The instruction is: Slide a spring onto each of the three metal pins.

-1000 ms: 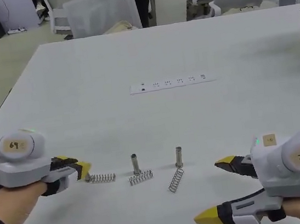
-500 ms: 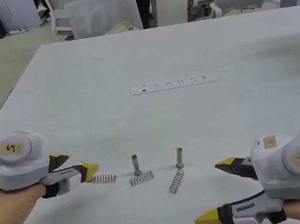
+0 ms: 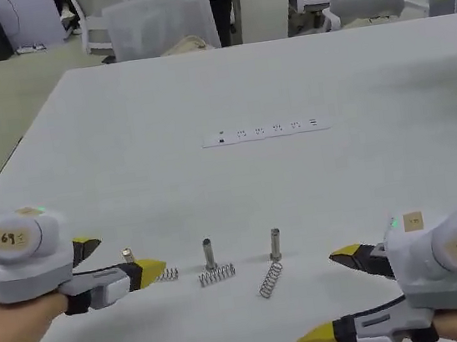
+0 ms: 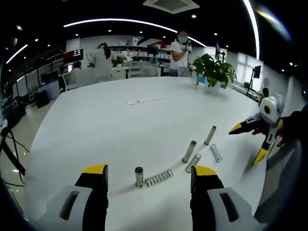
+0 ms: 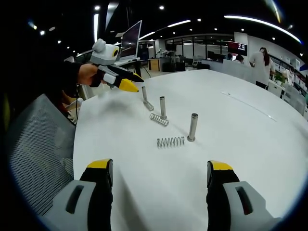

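Note:
Three short metal pins stand upright in a row on the white table: left pin [image 3: 127, 255], middle pin [image 3: 208, 254], right pin [image 3: 275, 243]. A loose spring lies flat by each: left spring [image 3: 168, 274], middle spring [image 3: 216, 274], right spring [image 3: 268, 279]. My left gripper [image 3: 122, 259] is open and low, its jaws on either side of the left pin [image 4: 139, 176] and its spring [image 4: 159, 177], touching neither. My right gripper [image 3: 329, 297] hangs open and empty near the front edge, to the right of the right pin [image 5: 193, 126] and spring [image 5: 170, 141].
A white power strip [image 3: 265, 131] lies at mid-table beyond the pins. Grey chairs [image 3: 159, 24] stand at the far edge. A potted plant [image 4: 211, 70] sits on the table's far right corner. People stand in the background.
My left gripper has opened wide and moved right, so its jaws now bracket the left pin and spring. The right gripper has stayed where it was.

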